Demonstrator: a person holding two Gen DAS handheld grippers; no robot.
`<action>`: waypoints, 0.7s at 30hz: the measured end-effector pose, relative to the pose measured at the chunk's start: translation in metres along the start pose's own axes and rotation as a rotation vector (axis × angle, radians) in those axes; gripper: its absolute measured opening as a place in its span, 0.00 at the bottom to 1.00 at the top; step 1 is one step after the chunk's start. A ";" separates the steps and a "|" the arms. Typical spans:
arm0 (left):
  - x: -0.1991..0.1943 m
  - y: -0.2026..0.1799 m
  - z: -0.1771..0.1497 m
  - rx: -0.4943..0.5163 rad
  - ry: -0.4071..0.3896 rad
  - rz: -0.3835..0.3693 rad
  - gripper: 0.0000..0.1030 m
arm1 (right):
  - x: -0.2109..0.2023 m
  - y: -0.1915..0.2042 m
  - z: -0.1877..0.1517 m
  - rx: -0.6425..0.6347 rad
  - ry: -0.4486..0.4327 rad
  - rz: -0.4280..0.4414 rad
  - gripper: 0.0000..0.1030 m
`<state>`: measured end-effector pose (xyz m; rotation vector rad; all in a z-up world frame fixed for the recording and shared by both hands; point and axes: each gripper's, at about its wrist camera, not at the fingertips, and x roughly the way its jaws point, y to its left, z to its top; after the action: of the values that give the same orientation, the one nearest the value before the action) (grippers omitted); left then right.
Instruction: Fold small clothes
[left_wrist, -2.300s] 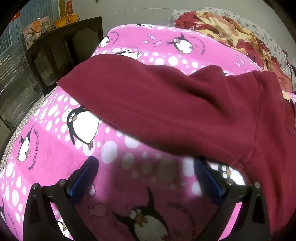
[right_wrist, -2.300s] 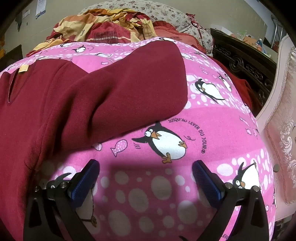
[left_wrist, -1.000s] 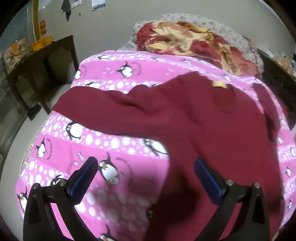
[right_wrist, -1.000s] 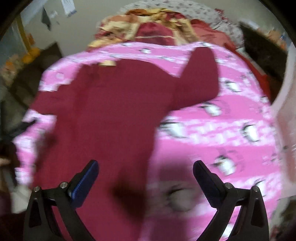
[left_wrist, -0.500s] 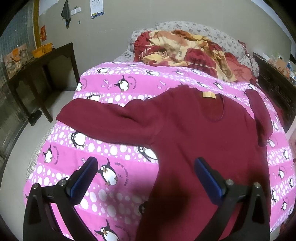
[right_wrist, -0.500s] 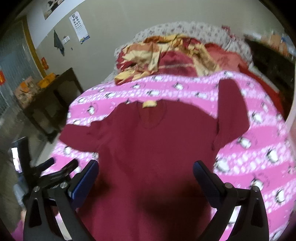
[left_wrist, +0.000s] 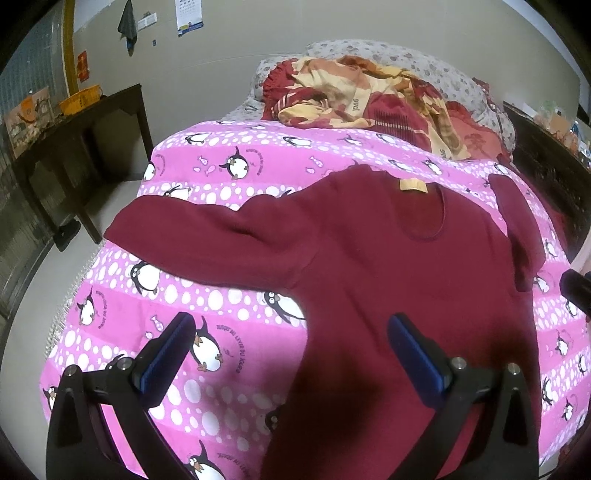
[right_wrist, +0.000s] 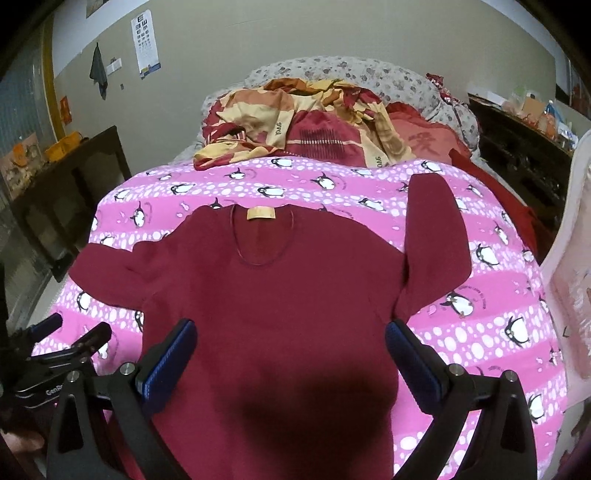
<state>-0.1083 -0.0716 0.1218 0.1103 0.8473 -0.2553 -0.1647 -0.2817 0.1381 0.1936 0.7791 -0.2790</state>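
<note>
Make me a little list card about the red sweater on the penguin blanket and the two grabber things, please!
garment: maroon sweater, spread flat, unfolded
label: tan tag at the neckline
sleeves: left sleeve stretched sideways; right sleeve angled up toward the pillows
surface: pink penguin blanket
behind: heap of red and yellow bedding
left gripper: open, holding nothing
right gripper: open, holding nothing, over the sweater's body

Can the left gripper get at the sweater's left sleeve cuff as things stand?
Probably yes: the left gripper is open and empty, and the cuff lies flat on the penguin blanket with nothing over it.
</note>
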 end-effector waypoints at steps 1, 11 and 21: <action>0.001 0.000 0.000 -0.002 -0.001 -0.001 1.00 | 0.001 0.000 -0.001 0.000 -0.003 0.009 1.00; 0.002 -0.001 -0.003 -0.001 0.002 -0.001 1.00 | 0.001 0.014 -0.005 -0.073 -0.013 -0.034 1.00; 0.005 0.001 -0.006 -0.008 0.010 -0.003 1.00 | 0.016 0.018 -0.009 -0.051 0.031 -0.032 1.00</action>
<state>-0.1087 -0.0700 0.1142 0.1032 0.8588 -0.2549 -0.1538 -0.2656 0.1216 0.1377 0.8197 -0.2867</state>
